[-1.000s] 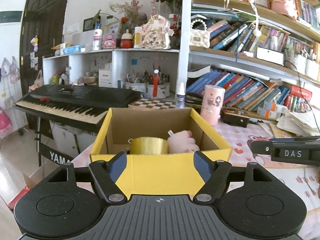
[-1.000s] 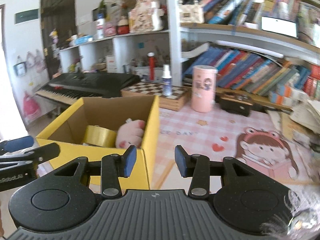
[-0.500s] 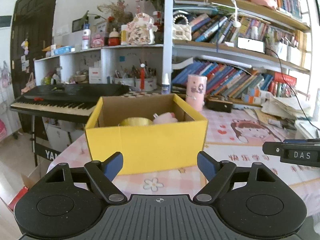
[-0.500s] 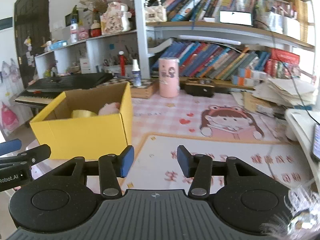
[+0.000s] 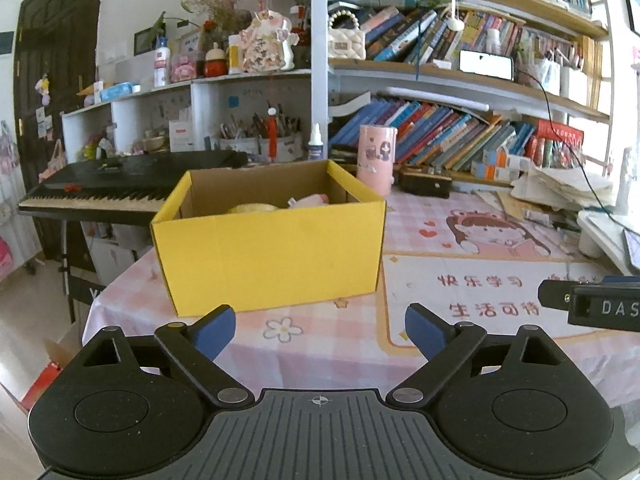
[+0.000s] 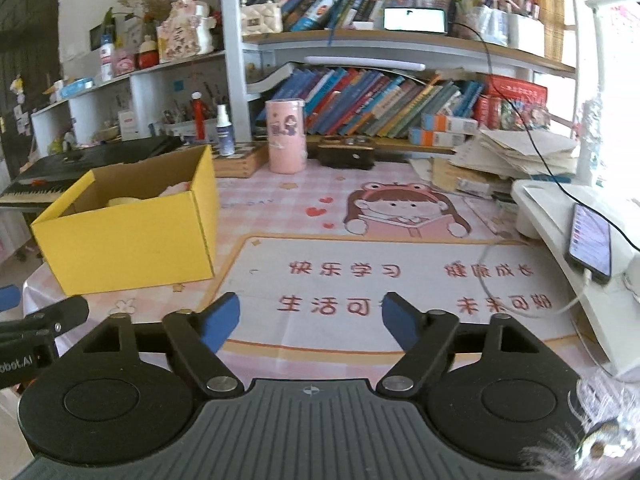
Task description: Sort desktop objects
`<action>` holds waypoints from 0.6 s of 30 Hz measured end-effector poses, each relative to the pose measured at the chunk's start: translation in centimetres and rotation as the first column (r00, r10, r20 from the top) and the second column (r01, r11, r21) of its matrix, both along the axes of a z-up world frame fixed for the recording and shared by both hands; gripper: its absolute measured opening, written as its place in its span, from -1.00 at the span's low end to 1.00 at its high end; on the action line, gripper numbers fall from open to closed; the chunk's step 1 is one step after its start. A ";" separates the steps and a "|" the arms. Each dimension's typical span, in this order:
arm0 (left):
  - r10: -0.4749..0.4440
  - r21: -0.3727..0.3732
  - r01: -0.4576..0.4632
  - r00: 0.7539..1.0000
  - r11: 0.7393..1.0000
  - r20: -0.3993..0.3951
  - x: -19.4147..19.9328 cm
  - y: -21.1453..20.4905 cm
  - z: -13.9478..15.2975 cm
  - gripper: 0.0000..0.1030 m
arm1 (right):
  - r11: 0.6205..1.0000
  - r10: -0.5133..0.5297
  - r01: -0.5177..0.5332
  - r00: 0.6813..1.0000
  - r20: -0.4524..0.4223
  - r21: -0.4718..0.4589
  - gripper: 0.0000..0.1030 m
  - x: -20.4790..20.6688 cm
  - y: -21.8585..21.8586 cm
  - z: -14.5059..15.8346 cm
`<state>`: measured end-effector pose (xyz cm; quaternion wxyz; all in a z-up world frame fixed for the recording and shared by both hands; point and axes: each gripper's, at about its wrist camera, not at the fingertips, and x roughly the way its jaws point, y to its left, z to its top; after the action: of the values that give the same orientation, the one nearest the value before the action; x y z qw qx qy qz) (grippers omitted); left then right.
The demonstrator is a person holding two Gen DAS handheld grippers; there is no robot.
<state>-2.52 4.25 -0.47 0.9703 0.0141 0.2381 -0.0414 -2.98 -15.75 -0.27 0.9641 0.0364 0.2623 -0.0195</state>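
We find the yellow box (image 5: 272,256) ahead-left of both empty, opening grippers; left gripper (image 5: 320,330) nearer than right gripper (image 6: 311,320).

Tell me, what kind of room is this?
Probably a child's study corner at home: shelves of books, a piano keyboard and a cartoon desk mat beside a yellow box.

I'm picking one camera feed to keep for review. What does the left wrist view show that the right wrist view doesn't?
Only the left wrist view: the full keyboard and the dark door. Only the right wrist view: a charging phone on a white stand. Both: the yellow box holding a tape roll, the pink canister, and empty, opening fingers.
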 end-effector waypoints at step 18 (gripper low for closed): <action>-0.035 0.018 0.036 0.999 0.999 -0.016 -0.7 -2.1 0.1 1.00 | 0.999 -0.033 0.033 0.998 -0.059 -0.014 1.00 -1.5 -1.6 -0.9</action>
<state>-3.18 2.18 -0.40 0.9673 0.0270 0.2460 -0.0565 -4.50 -17.39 -1.19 0.9556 0.0337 0.2901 -0.0383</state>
